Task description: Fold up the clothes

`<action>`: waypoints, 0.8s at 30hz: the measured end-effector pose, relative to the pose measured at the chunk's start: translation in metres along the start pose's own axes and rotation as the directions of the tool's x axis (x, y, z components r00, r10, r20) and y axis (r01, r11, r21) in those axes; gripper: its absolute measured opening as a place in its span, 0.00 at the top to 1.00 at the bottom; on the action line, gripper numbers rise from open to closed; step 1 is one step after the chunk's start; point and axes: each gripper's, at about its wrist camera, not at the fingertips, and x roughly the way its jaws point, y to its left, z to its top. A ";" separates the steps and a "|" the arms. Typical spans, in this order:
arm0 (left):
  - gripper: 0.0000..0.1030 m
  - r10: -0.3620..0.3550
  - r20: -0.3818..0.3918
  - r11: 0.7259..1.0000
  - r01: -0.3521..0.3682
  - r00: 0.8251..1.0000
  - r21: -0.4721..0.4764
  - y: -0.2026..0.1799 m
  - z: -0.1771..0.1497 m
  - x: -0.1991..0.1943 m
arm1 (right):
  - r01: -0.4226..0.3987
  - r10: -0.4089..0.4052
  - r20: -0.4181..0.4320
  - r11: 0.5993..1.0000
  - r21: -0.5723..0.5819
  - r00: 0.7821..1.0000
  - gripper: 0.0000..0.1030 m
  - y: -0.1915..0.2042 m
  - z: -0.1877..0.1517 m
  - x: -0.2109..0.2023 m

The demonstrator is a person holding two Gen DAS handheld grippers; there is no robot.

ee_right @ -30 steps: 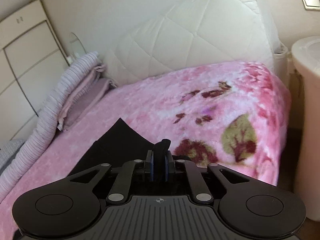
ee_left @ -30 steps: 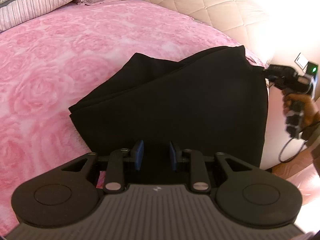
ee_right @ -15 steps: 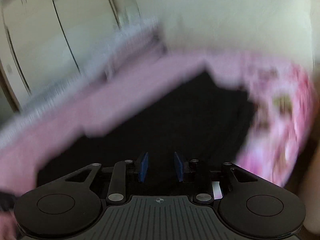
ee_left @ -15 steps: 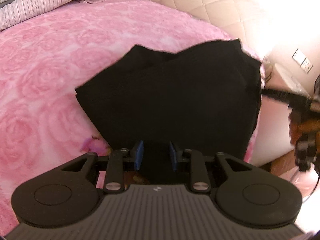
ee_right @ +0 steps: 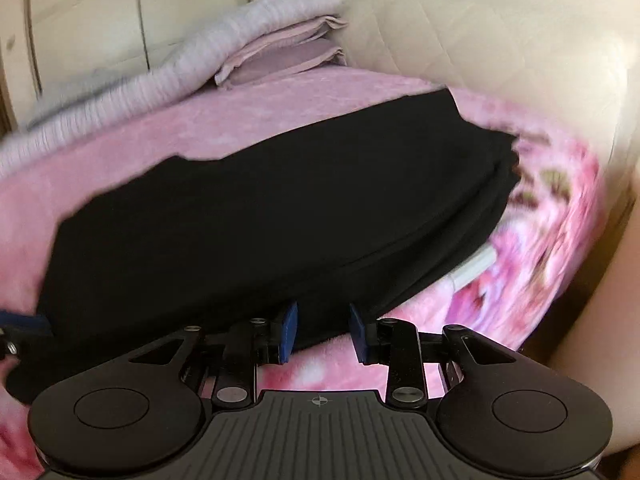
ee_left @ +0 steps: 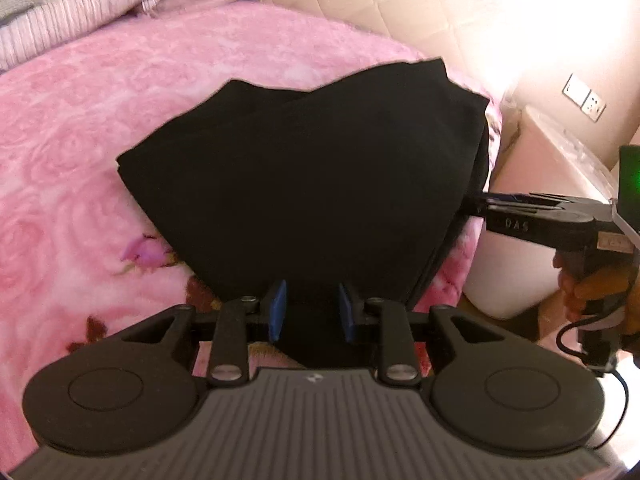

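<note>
A black garment (ee_left: 304,184) lies folded in layers on the pink rose-patterned bed cover (ee_left: 72,152). My left gripper (ee_left: 311,308) is open, its blue pads at the garment's near edge with black cloth between them. My right gripper (ee_right: 323,330) is open at the garment's (ee_right: 256,216) near edge, above pink cover. The right gripper also shows in the left wrist view (ee_left: 480,204), at the garment's right edge. A white tag (ee_right: 474,266) pokes out under the garment's right side.
Striped and pink pillows (ee_right: 276,40) are stacked at the head of the bed. A quilted cream headboard (ee_left: 420,12) runs behind. A white bedside unit (ee_left: 532,216) stands right of the bed, with wall sockets (ee_left: 584,98) above it. Wardrobe doors (ee_right: 80,24) stand far left.
My right gripper let go of the garment's corner, opened, and swung round to the garment's side edge. The raised cloth has dropped flat. My left gripper drew back slightly, still open.
</note>
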 end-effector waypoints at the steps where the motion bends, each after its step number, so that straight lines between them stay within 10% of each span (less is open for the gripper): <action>1: 0.78 0.005 0.003 1.000 -0.005 1.000 -0.001 0.000 -0.002 -0.001 | 0.010 -0.010 -0.013 1.000 -0.003 1.000 0.69 0.003 0.002 -0.002; 14: 0.78 0.111 0.004 0.993 -0.110 0.994 -0.043 -0.009 -0.004 -0.019 | -0.002 0.003 -0.018 0.999 0.053 1.000 0.68 0.014 0.010 -0.030; 24: 0.76 0.305 -0.056 0.947 -0.309 0.951 -0.093 -0.024 -0.018 -0.062 | -0.031 0.027 0.024 0.983 0.178 0.999 0.68 0.020 -0.012 -0.107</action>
